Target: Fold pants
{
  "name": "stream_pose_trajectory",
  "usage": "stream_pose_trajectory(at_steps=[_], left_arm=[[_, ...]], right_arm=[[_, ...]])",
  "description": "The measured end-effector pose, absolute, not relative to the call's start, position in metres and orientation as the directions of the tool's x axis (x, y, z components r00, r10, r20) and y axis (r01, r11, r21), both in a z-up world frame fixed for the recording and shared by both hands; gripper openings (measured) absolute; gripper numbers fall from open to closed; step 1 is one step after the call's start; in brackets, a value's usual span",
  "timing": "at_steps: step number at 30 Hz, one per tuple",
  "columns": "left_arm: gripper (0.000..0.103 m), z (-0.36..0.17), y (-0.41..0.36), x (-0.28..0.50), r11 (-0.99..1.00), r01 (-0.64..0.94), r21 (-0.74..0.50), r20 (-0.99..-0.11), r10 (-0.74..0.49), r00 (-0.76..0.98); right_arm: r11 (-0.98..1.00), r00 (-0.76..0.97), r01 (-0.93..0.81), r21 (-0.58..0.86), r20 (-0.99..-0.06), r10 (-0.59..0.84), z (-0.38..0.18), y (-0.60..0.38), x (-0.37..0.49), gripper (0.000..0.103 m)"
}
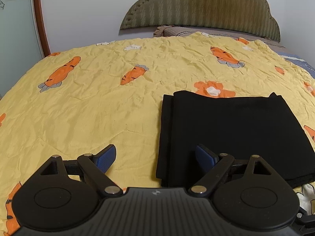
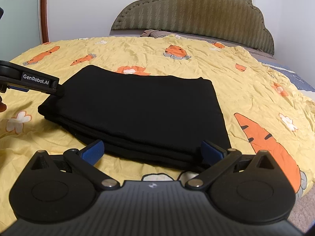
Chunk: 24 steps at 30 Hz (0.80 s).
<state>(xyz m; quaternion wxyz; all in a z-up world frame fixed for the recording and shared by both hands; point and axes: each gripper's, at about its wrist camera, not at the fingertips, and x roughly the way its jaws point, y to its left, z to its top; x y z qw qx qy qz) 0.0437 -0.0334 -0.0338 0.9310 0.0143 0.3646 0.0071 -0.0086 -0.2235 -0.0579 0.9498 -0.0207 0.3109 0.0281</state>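
Both claws stand spread wide, gripping nothing. The right claw (image 2: 151, 152) sits at the near edge of the bed, squarely facing the layered near edge of the folded black cloth pants (image 2: 137, 106), so it looks nearer. The left claw (image 1: 155, 158) straddles their left near corner. The pants lie flat on the yellow carrot-print quilt (image 2: 246, 82), long axis running away toward the padded olive headboard (image 2: 196, 9).

Home bedroom: padded headboard (image 1: 200, 5), carrot-print quilt (image 1: 98, 102) on bed.
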Motion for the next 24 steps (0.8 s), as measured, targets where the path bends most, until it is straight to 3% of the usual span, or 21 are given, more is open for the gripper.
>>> stream_pose_trajectory(at_steps=[9,24], left_arm=[[0.088,-0.033,-0.035,0.031,0.999,-0.004,0.042,-0.679,0.032,0.734],[0.088,-0.036,-0.024,-0.012,0.999,-0.031,-0.027,-0.664,0.005,0.748]], right_arm=[[0.998,0.799,-0.067,-0.016,-0.599,0.044,-0.059,-0.223,-0.016,0.103],[0.991,0.787,0.045,0.129,-0.616,0.044,-0.067,-0.234,-0.035,0.103]])
